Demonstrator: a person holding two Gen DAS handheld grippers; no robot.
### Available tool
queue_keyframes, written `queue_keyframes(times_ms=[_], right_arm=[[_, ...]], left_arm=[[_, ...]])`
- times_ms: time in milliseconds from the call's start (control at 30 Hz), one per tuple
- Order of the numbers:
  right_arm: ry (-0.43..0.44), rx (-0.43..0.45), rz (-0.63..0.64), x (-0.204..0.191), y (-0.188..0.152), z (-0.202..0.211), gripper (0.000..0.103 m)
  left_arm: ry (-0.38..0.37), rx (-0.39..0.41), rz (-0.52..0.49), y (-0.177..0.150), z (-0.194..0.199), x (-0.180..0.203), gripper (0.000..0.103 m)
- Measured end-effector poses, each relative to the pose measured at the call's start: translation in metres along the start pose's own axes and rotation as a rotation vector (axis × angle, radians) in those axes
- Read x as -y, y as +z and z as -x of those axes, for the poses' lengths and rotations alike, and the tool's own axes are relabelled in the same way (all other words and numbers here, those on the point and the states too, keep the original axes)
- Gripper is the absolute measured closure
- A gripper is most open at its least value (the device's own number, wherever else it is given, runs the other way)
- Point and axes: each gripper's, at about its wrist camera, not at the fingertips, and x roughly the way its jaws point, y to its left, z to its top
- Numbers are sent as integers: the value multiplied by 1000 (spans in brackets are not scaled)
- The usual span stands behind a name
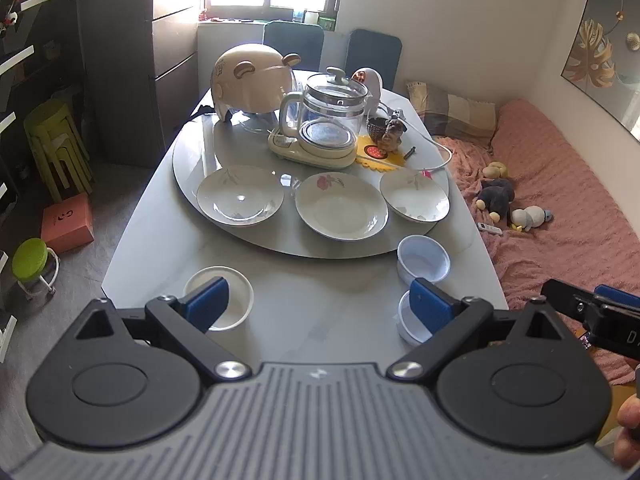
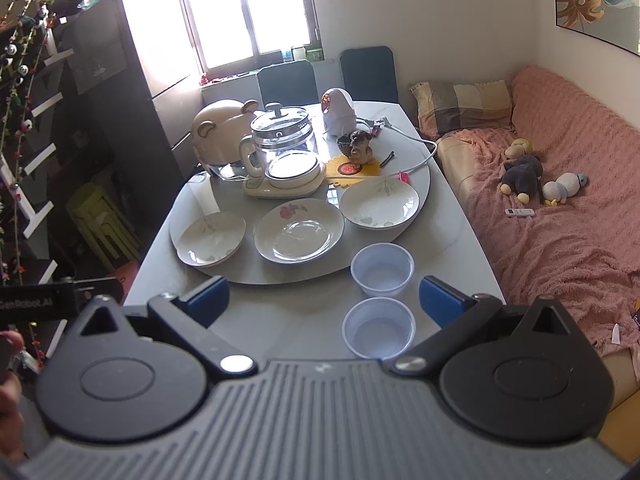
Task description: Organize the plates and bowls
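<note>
Three white plates lie in a row on the grey turntable (image 1: pixel 192 168): a left plate (image 1: pixel 240 199), a middle plate with a pink flower (image 1: pixel 341 210) and a right plate (image 1: pixel 414 196). They also show in the right wrist view as the left plate (image 2: pixel 211 238), the middle plate (image 2: pixel 299 236) and the right plate (image 2: pixel 379 204). A white bowl (image 1: pixel 236 300) and two clear plastic bowls (image 2: pixel 382 269) (image 2: pixel 379 327) stand on the table near me. My left gripper (image 1: pixel 320 308) is open and empty above the table front. My right gripper (image 2: pixel 324 300) is open and empty, with the nearer plastic bowl between its fingers.
A glass kettle on its base (image 1: pixel 320 120), a bear-shaped appliance (image 1: pixel 252 84), a dog figurine (image 1: pixel 390 134) and a white cable sit further back on the turntable. A pink-covered sofa (image 1: pixel 560 200) with soft toys runs along the right. Green stools (image 1: pixel 52 148) stand left.
</note>
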Motion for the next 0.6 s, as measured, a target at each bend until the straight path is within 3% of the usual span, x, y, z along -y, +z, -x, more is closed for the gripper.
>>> queue_keyframes(times_ms=[600], right_arm=[[-12, 11, -15, 7, 0, -1, 0]], left_arm=[[-11, -7, 16, -3, -2, 2, 4]])
